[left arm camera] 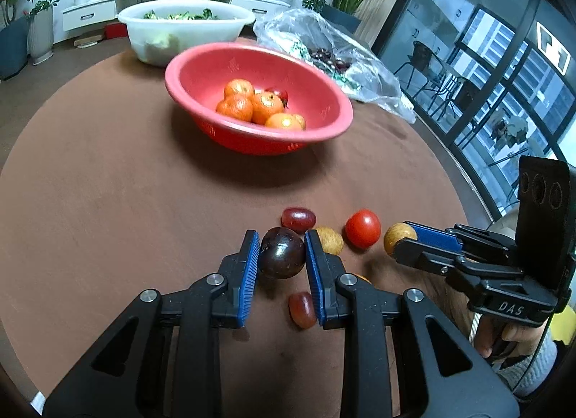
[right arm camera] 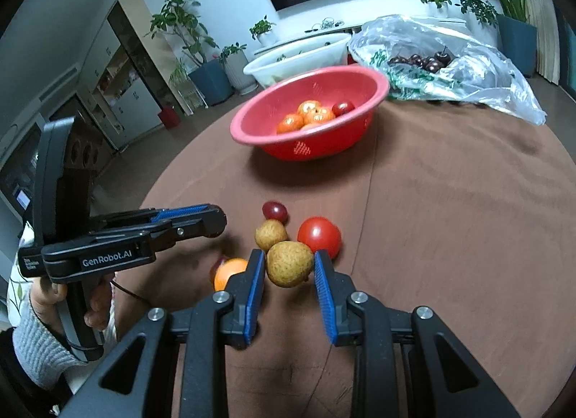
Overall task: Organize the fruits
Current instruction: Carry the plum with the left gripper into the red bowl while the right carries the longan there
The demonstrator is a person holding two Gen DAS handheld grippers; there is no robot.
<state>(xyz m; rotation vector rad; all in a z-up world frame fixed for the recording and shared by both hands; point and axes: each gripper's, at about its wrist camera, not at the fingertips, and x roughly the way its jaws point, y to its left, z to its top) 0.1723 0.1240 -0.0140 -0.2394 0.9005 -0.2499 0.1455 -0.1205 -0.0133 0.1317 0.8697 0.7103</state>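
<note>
Currently both grippers are loaded, mid-pickup. Left to right on the brown table: the left gripper is clamped on a dark purple fruit, pads pressing both its sides. It looks just off the cloth, though I can't be sure. Loose fruit sits around it: a red grape beyond, another grape under the right finger, a tan longan just beside, then a red tomato. A small orange lies near the right gripper's left finger.

Further right, the right gripper is closed on a second tan longan, held at the fingertips.

Step, I'd judge: grasp done, carry not started. The red basket sits well apart across the table, already holding oranges and one red fruit. The white tub and plastic bag are behind it.

Next move likely calls for lifting clear of the neighbours and releasing over the basket. The tip grips are shallow; round fruit could roll out.
</note>
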